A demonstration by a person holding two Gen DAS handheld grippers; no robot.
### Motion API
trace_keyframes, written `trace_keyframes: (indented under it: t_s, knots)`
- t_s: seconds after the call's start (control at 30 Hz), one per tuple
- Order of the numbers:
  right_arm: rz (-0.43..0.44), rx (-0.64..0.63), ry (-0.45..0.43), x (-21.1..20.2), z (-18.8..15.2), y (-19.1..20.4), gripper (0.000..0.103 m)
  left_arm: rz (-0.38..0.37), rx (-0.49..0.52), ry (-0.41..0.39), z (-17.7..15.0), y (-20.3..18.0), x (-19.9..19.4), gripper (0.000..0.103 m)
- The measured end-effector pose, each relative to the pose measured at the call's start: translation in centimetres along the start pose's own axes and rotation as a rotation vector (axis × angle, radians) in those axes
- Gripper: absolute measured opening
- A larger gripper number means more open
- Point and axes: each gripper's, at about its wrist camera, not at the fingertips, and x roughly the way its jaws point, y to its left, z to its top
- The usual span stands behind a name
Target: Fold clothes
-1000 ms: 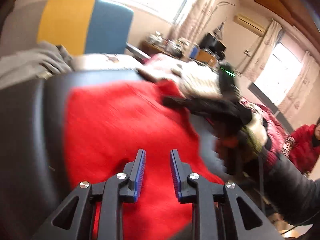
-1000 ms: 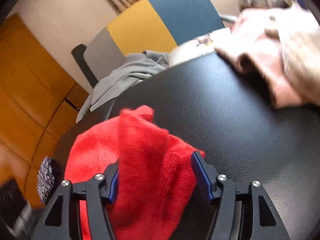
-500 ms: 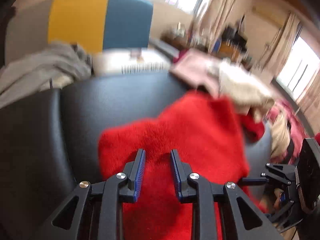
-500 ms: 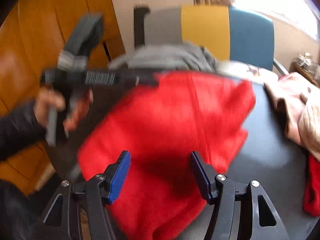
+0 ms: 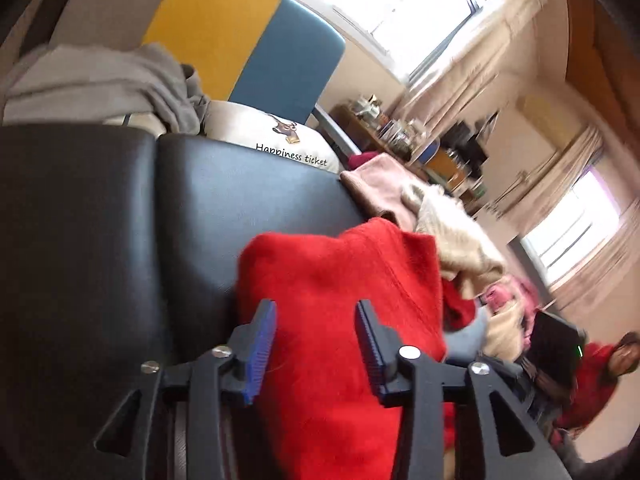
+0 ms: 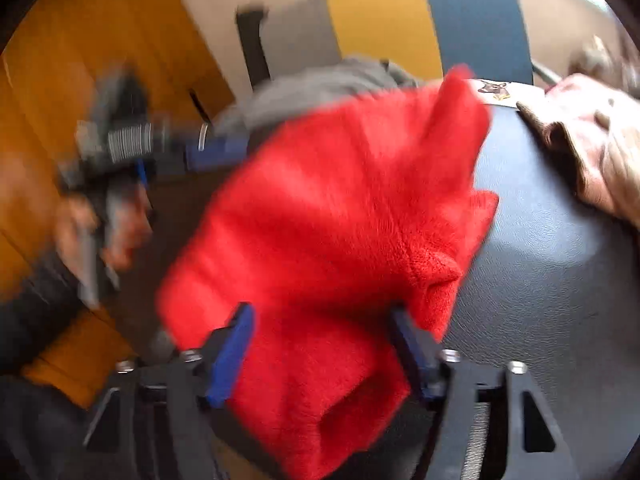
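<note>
Left wrist view. Left tool (image 5: pixel 316 340): jaws opening, blue pads apart, the red garment (image 5: pixel 344 300) lying between and under them but not pinched as far as the view shows. The garment sits straight ahead of the tool on the black padded desk (image 5: pixel 120 240), bunched rather than flat, its bulk running away from the tool toward a pile of pink and cream clothes (image 5: pixel 424 216) at the desk's far right. It touches that pile at its upper right edge. Grey cloth (image 5: pixel 112 80) lies past the desk's far edge, against a chair.

Right wrist view. Right tool (image 6: pixel 320 344): jaws opening wide, the same garment (image 6: pixel 340 208) filling the gap between them; whether a pad touches the fabric is lost in blur. From here the garment stretches up and away to a raised corner at upper right, draped over the desk's left edge (image 6: pixel 552 272). The left tool (image 6: pixel 216 150) shows at the garment's far left side, blurred.

Judgement: both tools flank the garment from opposite ends. The next grasp hinges on finding an edge, since the cloth lies heaped, not spread.
</note>
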Motion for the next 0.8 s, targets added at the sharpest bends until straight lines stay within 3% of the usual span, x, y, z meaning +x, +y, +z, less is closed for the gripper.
trace_keyframes:
  t_s: [0.03, 0.17, 0.3, 0.43, 0.57, 0.6, 0.67, 0.73, 0.8]
  knots:
    - [0.030, 0.039, -0.044, -1.1, 0.4, -0.6, 0.101, -0.025, -0.017, 0.015, -0.2, 0.8, -0.1, 0.046]
    - [0.101, 0.182, -0.084, -1.5, 2.0, -4.7, 0.103, -0.112, -0.058, 0.077, -1.0, 3.0, 0.9, 0.049]
    - [0.150, 0.328, 0.008, 2.6, 3.0, -8.9, 0.103, -0.158, -0.031, 0.133, -1.3, 3.3, 3.5, 0.050]
    - [0.200, 0.358, 0.096, 6.4, 3.4, -10.2, 0.103, -0.210, 0.016, 0.154, -1.0, 2.9, 5.4, 0.054]
    - [0.240, 0.336, 0.137, 8.5, 4.6, -9.4, 0.103, -0.308, -0.081, 0.161, -0.7, 3.8, 6.9, 0.064]
    - [0.233, 0.345, 0.127, 8.7, 4.6, -9.4, 0.103, -0.320, -0.099, 0.171, -0.7, 4.1, 7.2, 0.063]
    - [0.226, 0.332, 0.107, 8.4, 4.3, -9.1, 0.103, -0.278, -0.120, 0.174, -1.1, 4.4, 7.4, 0.041]
    - [0.154, 0.299, 0.118, 8.0, 4.0, -8.3, 0.094, -0.226, -0.106, 0.155, -2.0, 4.1, 7.0, 0.029]
    - [0.089, 0.274, 0.135, 7.6, 3.7, -7.4, 0.056, -0.215, -0.096, 0.132, -3.1, 3.0, 5.7, 0.025]
